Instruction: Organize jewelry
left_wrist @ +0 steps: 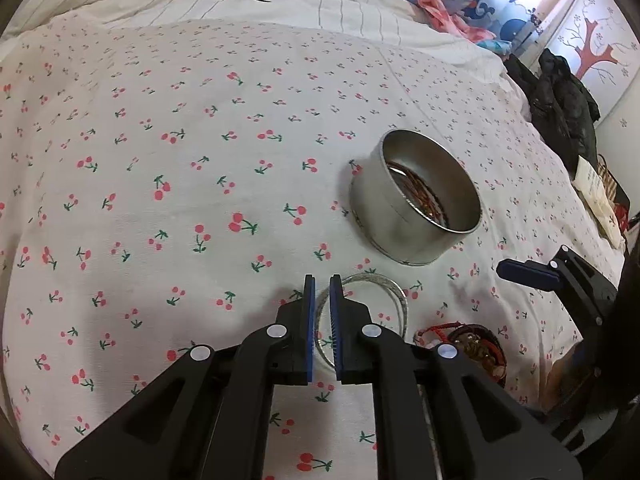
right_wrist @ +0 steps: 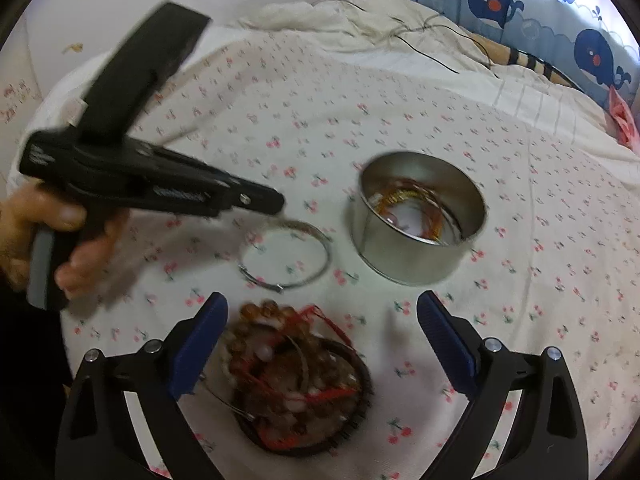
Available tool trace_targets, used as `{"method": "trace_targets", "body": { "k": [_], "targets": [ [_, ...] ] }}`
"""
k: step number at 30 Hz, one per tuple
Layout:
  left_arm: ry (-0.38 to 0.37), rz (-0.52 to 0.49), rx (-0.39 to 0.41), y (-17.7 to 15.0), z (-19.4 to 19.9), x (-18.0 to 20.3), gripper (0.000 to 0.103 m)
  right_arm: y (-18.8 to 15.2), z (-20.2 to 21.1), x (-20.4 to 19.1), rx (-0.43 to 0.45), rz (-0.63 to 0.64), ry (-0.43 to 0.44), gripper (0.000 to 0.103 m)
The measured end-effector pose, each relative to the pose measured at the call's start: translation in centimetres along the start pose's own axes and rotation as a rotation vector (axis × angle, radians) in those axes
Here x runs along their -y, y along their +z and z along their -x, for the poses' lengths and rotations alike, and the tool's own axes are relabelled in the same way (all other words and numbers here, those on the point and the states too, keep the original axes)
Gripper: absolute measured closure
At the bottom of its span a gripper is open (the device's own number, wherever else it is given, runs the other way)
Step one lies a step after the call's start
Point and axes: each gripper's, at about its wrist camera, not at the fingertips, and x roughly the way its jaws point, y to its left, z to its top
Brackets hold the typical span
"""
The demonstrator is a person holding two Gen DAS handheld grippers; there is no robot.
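Cherry-print bedsheet (left_wrist: 160, 160), left gripper (left_wrist: 322, 292) narrowed over silver bangle (left_wrist: 396, 292), right gripper (right_wrist: 320, 312) spread wide.

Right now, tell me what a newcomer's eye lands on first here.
First, the round metal tin standing open on the cherry-print bedsheet, jewelry already inside. Beside it lies a thin silver bangle, with the left gripper nearly closed at its rim. Nearer, a tangle of brown beads and red cord sits before the open right gripper.

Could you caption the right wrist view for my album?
Open right gripper above a bead pile, near a silver bangle and round tin.
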Motion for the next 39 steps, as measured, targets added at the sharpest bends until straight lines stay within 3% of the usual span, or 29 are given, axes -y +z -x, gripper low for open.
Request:
{"method": "trace_targets", "body": {
  "k": [1, 6, 9, 10, 12, 17, 18, 20, 22, 31, 39],
  "targets": [
    [-0.002, 0.005, -0.002, 0.0, 0.0, -0.1, 0.095, 0.1, 0.0, -0.1, 0.003, -0.004, 0.019, 0.026],
    [0.002, 0.008, 0.000, 0.0, -0.1, -0.1, 0.084, 0.3, -1.2, 1.1, -0.045, -0.131, 0.128, 0.047],
    [0.005, 0.012, 0.001, 0.0, -0.1, -0.2, 0.077, 0.3, -1.6, 1.5, -0.069, -0.204, 0.177, 0.052],
    [0.006, 0.015, 0.002, 0.0, -0.1, -0.2, 0.073, 0.3, -1.8, 2.0, -0.077, -0.238, 0.199, 0.059],
    [0.009, 0.017, 0.005, 0.0, 0.0, -0.3, 0.070, 0.1, -1.9, 2.7, -0.088, -0.281, 0.216, 0.067],
    [0.013, 0.022, 0.005, 0.0, -0.1, -0.4, 0.063, -0.1, -2.7, 3.1, -0.125, -0.321, 0.229, 0.074],
    [0.015, 0.022, 0.005, 0.0, -0.1, -0.3, 0.062, -0.2, -3.0, 3.1, -0.135, -0.332, 0.240, 0.081],
    [0.018, 0.019, 0.000, 0.0, -0.2, -0.2, 0.058, -0.2, -3.4, 3.0, -0.135, -0.349, 0.249, 0.085],
    [0.021, 0.019, -0.005, 0.0, -0.3, -0.1, 0.055, -0.2, -3.5, 3.4, -0.123, -0.387, 0.291, 0.098],
    [0.032, 0.031, -0.035, -0.2, -1.1, -0.4, 0.043, 0.0, -1.0, 5.0, -0.020, -0.463, 0.381, 0.099],
    [0.093, -0.075, -0.048, -1.0, -2.6, 1.8, 0.041, 0.4, 2.3, 6.9, 0.110, -0.500, 0.402, 0.099]
  ]
}}
